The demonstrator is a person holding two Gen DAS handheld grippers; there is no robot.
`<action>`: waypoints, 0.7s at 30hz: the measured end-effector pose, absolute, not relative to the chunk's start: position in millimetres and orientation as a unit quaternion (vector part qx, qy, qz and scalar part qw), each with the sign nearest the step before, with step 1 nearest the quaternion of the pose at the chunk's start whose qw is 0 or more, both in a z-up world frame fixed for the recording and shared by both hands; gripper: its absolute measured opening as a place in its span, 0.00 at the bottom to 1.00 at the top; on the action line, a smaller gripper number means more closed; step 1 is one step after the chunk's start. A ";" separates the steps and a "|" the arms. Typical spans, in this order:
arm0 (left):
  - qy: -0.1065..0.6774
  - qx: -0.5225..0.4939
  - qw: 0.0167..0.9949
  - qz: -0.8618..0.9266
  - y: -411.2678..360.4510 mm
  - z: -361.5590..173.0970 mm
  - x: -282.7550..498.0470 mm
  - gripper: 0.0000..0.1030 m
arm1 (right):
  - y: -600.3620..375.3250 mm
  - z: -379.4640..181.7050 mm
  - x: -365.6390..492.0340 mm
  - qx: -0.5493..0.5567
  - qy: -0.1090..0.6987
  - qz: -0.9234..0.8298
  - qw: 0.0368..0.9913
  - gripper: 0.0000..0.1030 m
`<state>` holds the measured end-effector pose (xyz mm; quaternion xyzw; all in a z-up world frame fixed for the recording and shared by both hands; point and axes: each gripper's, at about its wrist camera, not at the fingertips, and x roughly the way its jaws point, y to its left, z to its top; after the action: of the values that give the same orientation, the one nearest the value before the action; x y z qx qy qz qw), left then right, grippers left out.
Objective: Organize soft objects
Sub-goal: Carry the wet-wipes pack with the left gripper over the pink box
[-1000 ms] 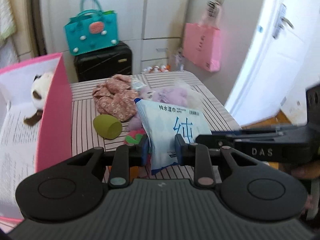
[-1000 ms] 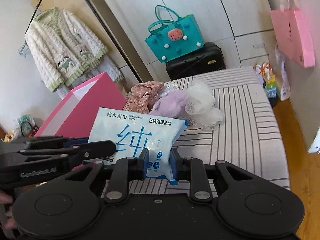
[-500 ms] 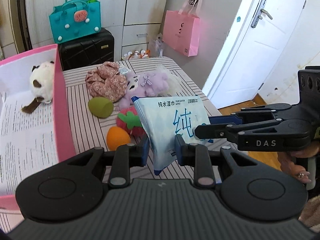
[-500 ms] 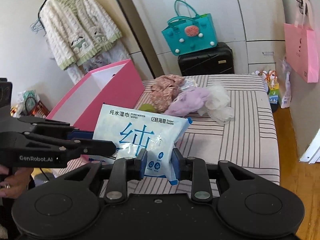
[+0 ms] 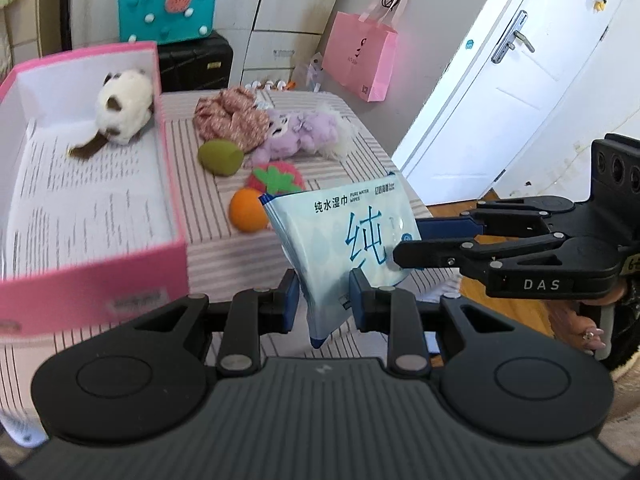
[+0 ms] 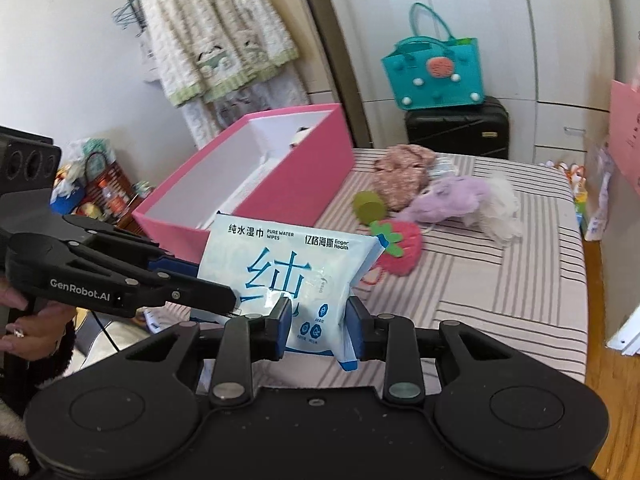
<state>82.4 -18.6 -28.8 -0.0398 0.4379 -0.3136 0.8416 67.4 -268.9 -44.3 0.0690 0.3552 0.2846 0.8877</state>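
Wet-wipes pack (image 5: 352,240) held in air above near edge of striped table (image 6: 500,280), just beside pink box (image 5: 92,276)
Left gripper (image 5: 323,300): jaws narrow, clamped on lower corner of pack
Right gripper (image 6: 318,320): jaws have just been opening, pack between them; whether pads press it, cannot tell
Panda plush (image 5: 122,106) lies in box; purple plush (image 5: 298,136), strawberry plush (image 5: 274,178), orange ball (image 5: 246,214) on table

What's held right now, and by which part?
The wet wipes pack, at two corners: left tongs clamp its lower left corner as the print reads; right tongs pinch the lower right, though their jaws have just been opening.
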 end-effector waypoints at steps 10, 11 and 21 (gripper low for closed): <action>0.452 -0.069 0.832 -0.314 21.4 -17.6 55.2 0.25 | -235.4 -17.8 46.0 0.027 0.346 0.321 0.881 0.38; 0.452 -0.069 0.832 -0.314 25.1 -16.1 53.1 0.25 | -232.6 -15.2 44.5 0.024 0.345 0.324 0.881 0.38; 0.426 -0.059 0.852 -0.298 51.5 8.0 39.6 0.25 | -200.2 13.1 36.3 -0.025 0.329 0.355 0.875 0.45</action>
<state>39.6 51.5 8.0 -0.0589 0.4265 -0.2976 0.8521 36.3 -200.2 13.1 -0.0245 0.3285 0.3554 0.8747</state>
